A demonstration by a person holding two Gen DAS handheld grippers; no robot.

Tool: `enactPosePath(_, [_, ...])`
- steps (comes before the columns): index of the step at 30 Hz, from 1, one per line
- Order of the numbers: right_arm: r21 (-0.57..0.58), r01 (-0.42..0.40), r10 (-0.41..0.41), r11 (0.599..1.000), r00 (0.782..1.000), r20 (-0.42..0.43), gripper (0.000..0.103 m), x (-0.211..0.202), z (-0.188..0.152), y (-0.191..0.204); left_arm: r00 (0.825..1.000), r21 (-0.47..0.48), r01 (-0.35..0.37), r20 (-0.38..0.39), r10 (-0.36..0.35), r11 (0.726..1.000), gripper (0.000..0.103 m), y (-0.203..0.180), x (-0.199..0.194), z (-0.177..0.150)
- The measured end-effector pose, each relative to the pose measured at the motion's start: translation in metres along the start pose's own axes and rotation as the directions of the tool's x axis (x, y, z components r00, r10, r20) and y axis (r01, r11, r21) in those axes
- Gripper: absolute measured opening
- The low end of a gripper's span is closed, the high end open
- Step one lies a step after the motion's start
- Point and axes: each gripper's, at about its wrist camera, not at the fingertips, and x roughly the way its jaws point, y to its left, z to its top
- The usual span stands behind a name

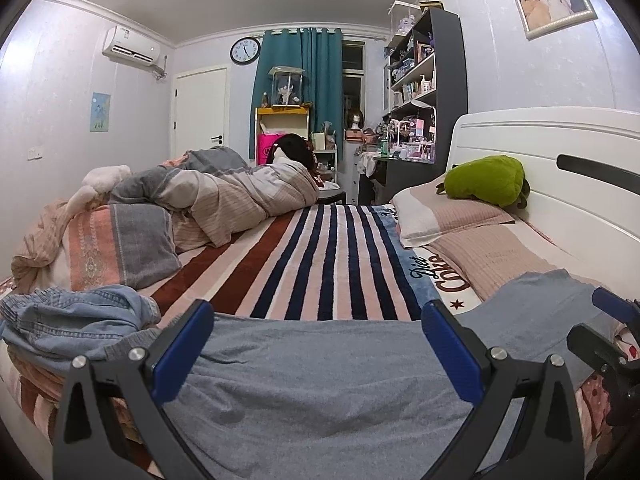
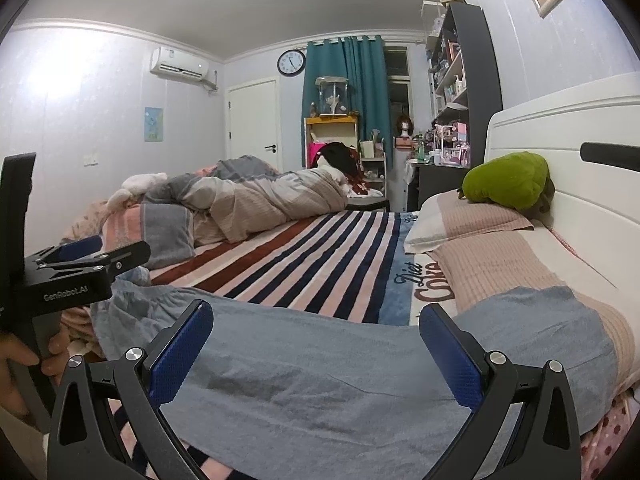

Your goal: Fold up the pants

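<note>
Grey-blue pants (image 1: pixel 320 384) lie spread flat along the near edge of the bed, one end reaching up onto the pillow at the right (image 2: pixel 552 320). My left gripper (image 1: pixel 318 316) hovers open over their left-middle part, its blue pads wide apart with nothing between them. My right gripper (image 2: pixel 316 316) is open too, just above the pants further right, and is also empty. In the right wrist view the left gripper (image 2: pixel 80 260) shows at the left edge, held by a hand (image 2: pixel 16 356). Part of the right gripper (image 1: pixel 612 340) shows at the right edge of the left wrist view.
A pile of light denim clothes (image 1: pixel 80 316) lies left of the pants. Beyond them stretches a striped blanket (image 1: pixel 320 256), with a rumpled duvet (image 1: pixel 240 196) at the far side. Pillows (image 1: pixel 448 216), a green plush (image 1: pixel 486 180) and a white headboard (image 1: pixel 560 152) are at the right.
</note>
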Motion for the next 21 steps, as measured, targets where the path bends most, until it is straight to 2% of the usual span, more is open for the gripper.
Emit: enactPosePath(21, [0.027, 0.024, -0.024, 0.999, 1.000, -0.001, 0.102, -0.0022, -0.0008, 0.0019, 1.000, 0.008, 0.004, 0.006, -0.004, 1.000, 0.103, -0.0030, -0.0034, 0.0017])
